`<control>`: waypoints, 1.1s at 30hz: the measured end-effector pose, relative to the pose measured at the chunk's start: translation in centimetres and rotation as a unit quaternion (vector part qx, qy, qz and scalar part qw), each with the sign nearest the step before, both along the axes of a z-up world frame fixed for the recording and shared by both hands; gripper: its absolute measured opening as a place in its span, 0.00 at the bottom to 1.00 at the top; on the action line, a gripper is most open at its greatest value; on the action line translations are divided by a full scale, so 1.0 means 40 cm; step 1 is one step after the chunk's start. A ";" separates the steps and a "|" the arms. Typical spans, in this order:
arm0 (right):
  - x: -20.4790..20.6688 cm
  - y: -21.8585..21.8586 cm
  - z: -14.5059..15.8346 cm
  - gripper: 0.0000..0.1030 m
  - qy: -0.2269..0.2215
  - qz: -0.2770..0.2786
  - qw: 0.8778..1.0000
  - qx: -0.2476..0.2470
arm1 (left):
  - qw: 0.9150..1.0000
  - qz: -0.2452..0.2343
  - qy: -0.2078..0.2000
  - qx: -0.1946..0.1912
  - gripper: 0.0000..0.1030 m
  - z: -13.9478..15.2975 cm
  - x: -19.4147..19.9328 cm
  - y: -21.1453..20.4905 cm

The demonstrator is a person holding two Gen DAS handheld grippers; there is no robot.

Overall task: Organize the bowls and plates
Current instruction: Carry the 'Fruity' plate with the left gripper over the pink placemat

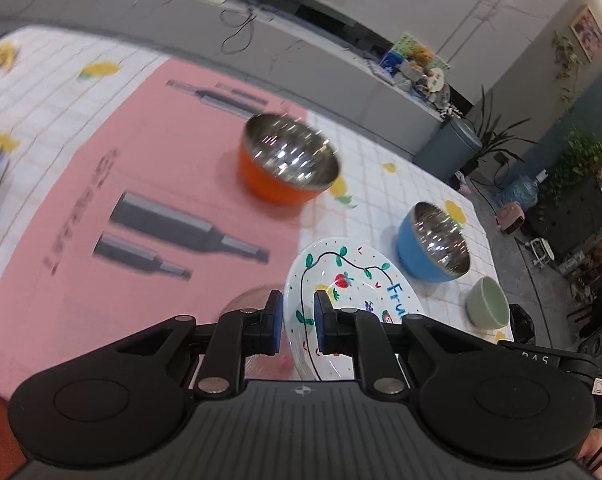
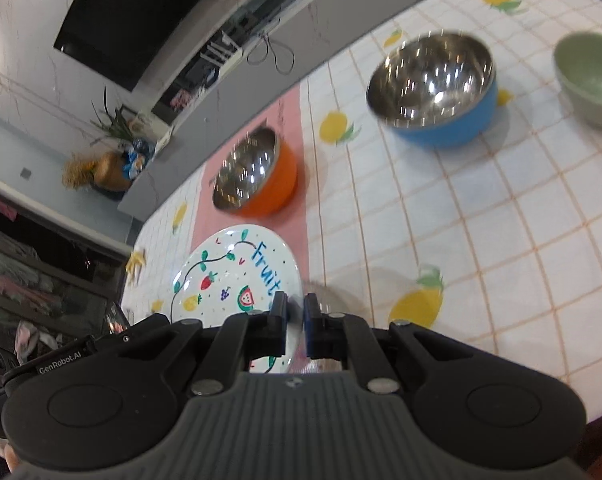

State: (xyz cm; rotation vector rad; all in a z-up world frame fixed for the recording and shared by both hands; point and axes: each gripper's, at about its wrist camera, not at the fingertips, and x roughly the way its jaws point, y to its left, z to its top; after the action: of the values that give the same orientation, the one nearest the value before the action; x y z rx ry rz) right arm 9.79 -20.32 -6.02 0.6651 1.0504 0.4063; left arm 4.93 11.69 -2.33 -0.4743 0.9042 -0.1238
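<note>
- Nearest to us in both wrist views was the fruit plate [image 1: 353, 280], white with a strawberry, a vine and blue lettering, and both grippers held it at once.
- Our left gripper [image 1: 295, 322] had its pads closed down on one side of the plate's rim, one pad on each face of the plate.
- Our right gripper [image 2: 295, 322] pinched the opposite side of the rim in the same way, its fingers drawn close with the rim between them.
- We judged the plate to be lifted off the table [image 2: 501, 220], tilted, and hanging over the border between the pink mat [image 1: 141, 184] and the checked cloth; the blur kept us from being sure.
- We judged the task to be at an early stage: nothing was stacked, and each bowl stood alone.
- We saw the orange bowl [image 1: 289, 160] upright on the pink mat, its steel inside bare.
- We saw the blue bowl [image 1: 433, 242] upright on the cloth, apart from the orange one and holding nothing.
- We saw the green bowl [image 1: 488, 302] near the table's edge, just beyond the blue one, also with nothing in it.
- We reckoned that setting the plate down and nesting or grouping the three bowls remained to be done.
</note>
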 end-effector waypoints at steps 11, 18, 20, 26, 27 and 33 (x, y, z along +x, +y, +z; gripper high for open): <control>0.003 0.089 -0.084 0.06 0.014 0.040 0.998 -0.056 | 0.998 0.033 0.056 -0.015 0.17 -0.141 -0.037 0.060; 0.024 0.090 -0.096 0.06 0.009 0.033 0.996 -0.080 | 0.998 0.031 0.055 -0.017 0.17 -0.156 -0.023 0.042; 0.027 0.088 -0.102 0.06 0.013 0.028 0.996 -0.086 | 0.998 0.028 0.053 -0.013 0.17 -0.157 -0.020 0.036; 0.031 0.095 -0.111 0.07 0.018 0.030 0.995 -0.098 | 0.998 0.024 0.055 0.001 0.17 -0.168 -0.014 0.025; 0.033 0.097 -0.111 0.07 0.018 0.030 0.994 -0.104 | 0.998 0.021 0.051 0.004 0.17 -0.166 -0.014 0.021; 0.034 0.099 -0.114 0.08 0.020 0.034 0.993 -0.109 | 0.998 0.017 0.050 0.036 0.14 -0.159 -0.011 0.005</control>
State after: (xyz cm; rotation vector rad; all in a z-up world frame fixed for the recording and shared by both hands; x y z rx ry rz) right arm 11.14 -16.34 -10.58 0.4440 1.1388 0.3332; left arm 4.48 11.89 -8.69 -0.4315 0.9938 -0.0362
